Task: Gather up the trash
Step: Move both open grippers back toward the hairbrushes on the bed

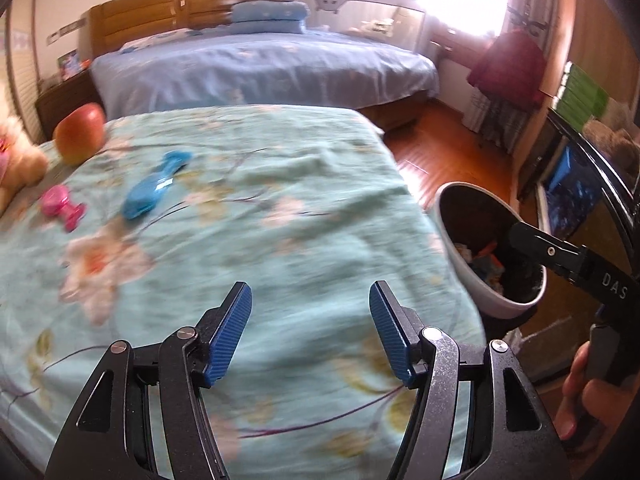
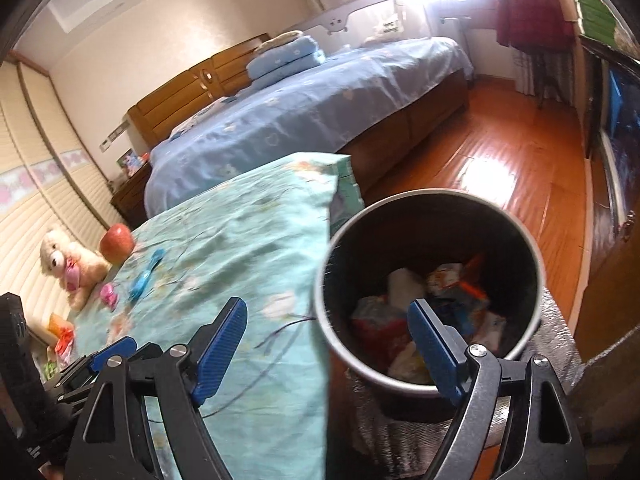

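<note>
My left tool (image 1: 310, 328) hangs over the near edge of the table (image 1: 280, 216), jaws wide apart w/ nothing between. Right tool (image 2: 328, 344) also spread wide, empty, above the trash bin (image 2: 532, 248) just off the table's right edge; crumpled wrappers (image 2: 404, 292) lie inside. At the far left corner: apple (image 1: 79, 133), blue toy (image 1: 150, 188), pink toy (image 1: 64, 207), teddy (image 2: 66, 264).

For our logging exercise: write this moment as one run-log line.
left hand-held gripper open, empty, over bed | right hand-held gripper open, empty, over bin | bin holds trash
</note>
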